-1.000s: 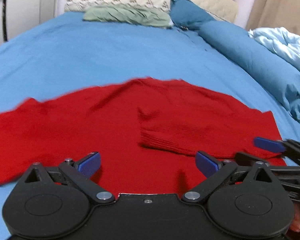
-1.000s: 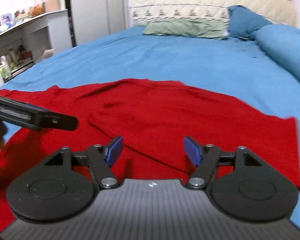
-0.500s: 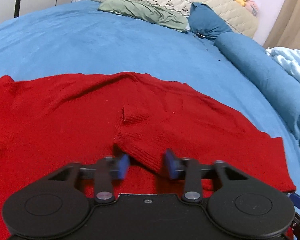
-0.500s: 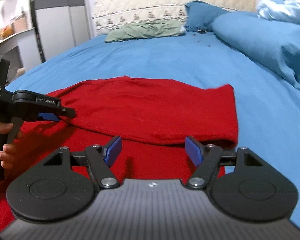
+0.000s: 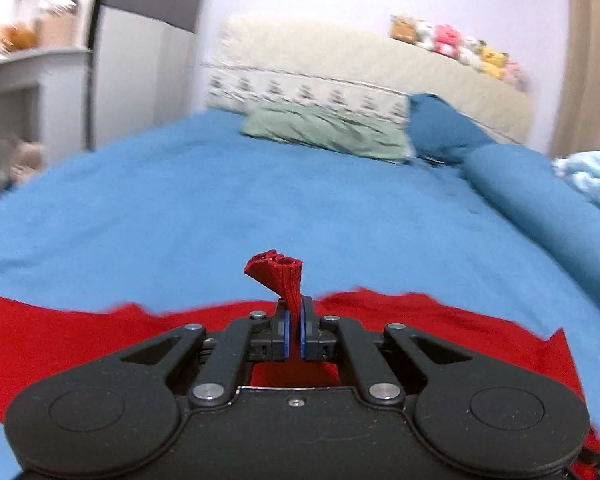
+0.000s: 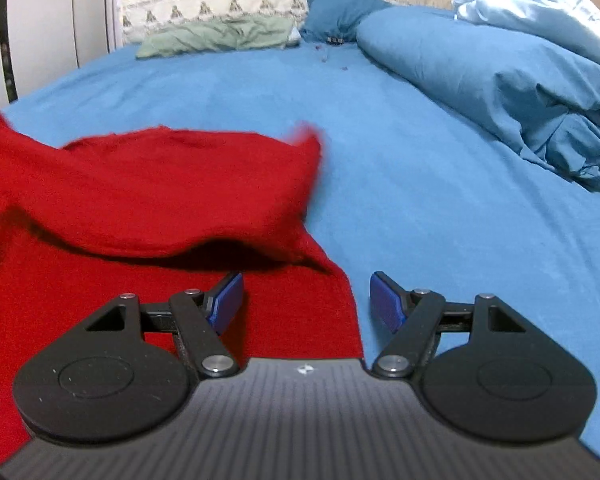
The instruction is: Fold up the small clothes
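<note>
A red knit sweater (image 5: 440, 320) lies on the blue bed sheet (image 5: 260, 200). My left gripper (image 5: 293, 330) is shut on the ribbed sleeve cuff (image 5: 278, 272), which sticks up between the blue pads, lifted off the bed. In the right wrist view the sweater (image 6: 160, 196) has its sleeve raised and pulled toward the left, with a shadow under it. My right gripper (image 6: 306, 304) is open and empty, low over the sweater's right edge.
A green pillow (image 5: 328, 132), a dark blue pillow (image 5: 440, 128) and a cream headboard (image 5: 340, 64) stand at the far end. A rolled blue duvet (image 6: 500, 80) lies along the right. A white shelf (image 5: 20, 88) stands left of the bed.
My left gripper closed on the sleeve cuff and lifted it off the bed. The sleeve now hangs raised across the sweater. My right gripper stayed open near the right edge.
</note>
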`<state>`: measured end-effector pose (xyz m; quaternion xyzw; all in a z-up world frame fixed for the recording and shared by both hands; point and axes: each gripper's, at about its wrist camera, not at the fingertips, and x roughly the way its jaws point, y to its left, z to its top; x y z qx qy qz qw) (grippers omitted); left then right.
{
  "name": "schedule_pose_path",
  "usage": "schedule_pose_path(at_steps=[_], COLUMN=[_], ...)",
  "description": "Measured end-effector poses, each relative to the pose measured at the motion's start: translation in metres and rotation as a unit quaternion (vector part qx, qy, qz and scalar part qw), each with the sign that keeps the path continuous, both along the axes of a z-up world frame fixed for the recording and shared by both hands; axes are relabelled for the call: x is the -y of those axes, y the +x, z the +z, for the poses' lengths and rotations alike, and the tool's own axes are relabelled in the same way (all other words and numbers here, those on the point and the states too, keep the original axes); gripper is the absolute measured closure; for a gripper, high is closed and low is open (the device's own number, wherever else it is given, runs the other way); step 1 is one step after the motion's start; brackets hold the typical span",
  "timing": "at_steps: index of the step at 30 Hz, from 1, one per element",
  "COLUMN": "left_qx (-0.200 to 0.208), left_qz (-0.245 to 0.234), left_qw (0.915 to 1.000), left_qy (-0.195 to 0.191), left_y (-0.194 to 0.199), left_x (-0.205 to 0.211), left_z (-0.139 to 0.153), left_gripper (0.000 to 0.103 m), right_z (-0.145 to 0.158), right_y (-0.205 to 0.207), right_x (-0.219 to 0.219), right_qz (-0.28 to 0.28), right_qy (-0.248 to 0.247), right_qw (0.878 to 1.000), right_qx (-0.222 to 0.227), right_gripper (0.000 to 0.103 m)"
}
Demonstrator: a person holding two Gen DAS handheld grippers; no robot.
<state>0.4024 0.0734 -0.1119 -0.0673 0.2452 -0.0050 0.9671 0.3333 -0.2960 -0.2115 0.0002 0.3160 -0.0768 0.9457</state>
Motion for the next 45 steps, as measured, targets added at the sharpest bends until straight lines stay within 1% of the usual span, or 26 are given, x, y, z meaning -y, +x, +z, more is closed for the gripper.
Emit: schedule_pose_path(at_steps=[2, 5, 7, 10, 13, 15, 17, 19, 20, 21, 22, 23, 24, 25, 27, 29, 31, 32, 33, 36, 39, 41, 42, 45], left_qx=[-0.016, -0.051, -0.063, -0.064, -0.072, -0.083, -0.101, -0.102, -0.093, -0.079, -0.066, -0.057, -0.052, -0.051, -0.059, -0.081, -0.091, -0.093, -0.095, -0.106, -0.11, -0.108, -0.109, -0.114], left_qz=[0.014, 0.025, 0.025, 0.024, 0.024, 0.025, 0.032, 0.037, 0.037, 0.035, 0.027, 0.016, 0.005, -0.004, -0.014, -0.018, -0.022, -0.024, -0.024, -0.034, -0.041, -0.043, -0.042, -0.04], left_qw=[0.9997, 0.9984, 0.9976, 0.9973, 0.9968, 0.9961, 0.9943, 0.9941, 0.9948, 0.9956, 0.9965, 0.9971, 0.9976, 0.9979, 0.9977, 0.9964, 0.9956, 0.9954, 0.9952, 0.9938, 0.9929, 0.9927, 0.9926, 0.9921], left_qy=[0.011, -0.01, -0.014, -0.024, -0.024, -0.017, -0.004, 0.009, 0.02, 0.034, 0.045, 0.049, 0.046, 0.039, 0.029, 0.017, 0.001, -0.002, 0.002, 0.007, 0.019, 0.031, 0.034, 0.035], left_y=[-0.002, -0.003, -0.004, -0.011, -0.017, -0.02, -0.028, -0.042, -0.049, -0.055, -0.059, -0.06, -0.057, -0.051, -0.037, -0.023, -0.018, -0.018, -0.019, -0.018, -0.021, -0.021, -0.018, -0.017], left_x=[-0.017, -0.036, -0.038, -0.039, -0.043, -0.045, -0.051, -0.056, -0.056, -0.054, -0.052, -0.049, -0.046, -0.044, -0.039, -0.036, -0.037, -0.038, -0.038, -0.039, -0.036, -0.03, -0.026, -0.025], left_z=[-0.01, -0.034, -0.048, -0.056, -0.059, -0.061, -0.064, -0.059, -0.054, -0.048, -0.041, -0.036, -0.032, -0.03, -0.035, -0.043, -0.05, -0.054, -0.056, -0.062, -0.069, -0.07, -0.071, -0.072], left_gripper=[0.099, 0.099, 0.099, 0.099, 0.098, 0.092, 0.087, 0.088, 0.085, 0.075, 0.068, 0.055, 0.048, 0.047, 0.046, 0.046, 0.046, 0.046, 0.046, 0.046, 0.046, 0.045, 0.045, 0.044], right_z=[-0.006, -0.009, -0.009, -0.005, -0.006, -0.009, -0.007, 0.001, 0.009, 0.018, 0.025, 0.03, 0.033, 0.034, 0.027, 0.01, -0.009, -0.013, -0.014, -0.007, 0.009, 0.015, 0.014, 0.001], right_y=[0.012, 0.025, 0.037, 0.047, 0.048, 0.047, 0.046, 0.042, 0.038, 0.034, 0.029, 0.03, 0.031, 0.037, 0.048, 0.063, 0.071, 0.07, 0.066, 0.065, 0.08, 0.105, 0.119, 0.163], right_x=[-0.004, -0.013, -0.017, -0.016, -0.007, 0.003, 0.006, 0.004, 0.002, -0.002, -0.008, -0.015, -0.022, -0.032, -0.044, -0.047, -0.043, -0.04, -0.038, -0.036, -0.044, -0.049, -0.048, -0.034], right_qz=[0.008, 0.026, 0.032, 0.024, 0.007, 0.011, 0.024, 0.033, 0.041, 0.055, 0.072, 0.089, 0.102, 0.122, 0.133, 0.121, 0.1, 0.097, 0.096, 0.097, 0.116, 0.115, 0.112, 0.071], right_qy=[-0.023, -0.057, -0.077, -0.083, -0.081, -0.071, -0.072, -0.075, -0.067, -0.05, -0.036, -0.026, -0.02, -0.012, 0.004, 0.033, 0.051, 0.057, 0.059, 0.055, 0.038, 0.026, 0.028, 0.061], right_qw=[0.999, 0.998, 0.996, 0.996, 0.996, 0.996, 0.995, 0.995, 0.995, 0.996, 0.996, 0.995, 0.994, 0.992, 0.991, 0.992, 0.993, 0.993, 0.993, 0.993, 0.992, 0.993, 0.993, 0.995], right_qx=[-0.021, -0.026, -0.031, -0.035, -0.045, -0.053, -0.059, -0.062, -0.057, -0.042, -0.028, -0.017, -0.009, -0.003, -0.004, -0.02, -0.042, -0.038, -0.033, -0.038, -0.013, -0.01, -0.015, -0.024], right_gripper=[0.017, 0.017, 0.017, 0.017, 0.017, 0.017, 0.017, 0.016, 0.016, 0.014, 0.012, 0.011, 0.01, 0.01, 0.01, 0.01, 0.01, 0.01, 0.01, 0.009, 0.009, 0.009, 0.009, 0.009])
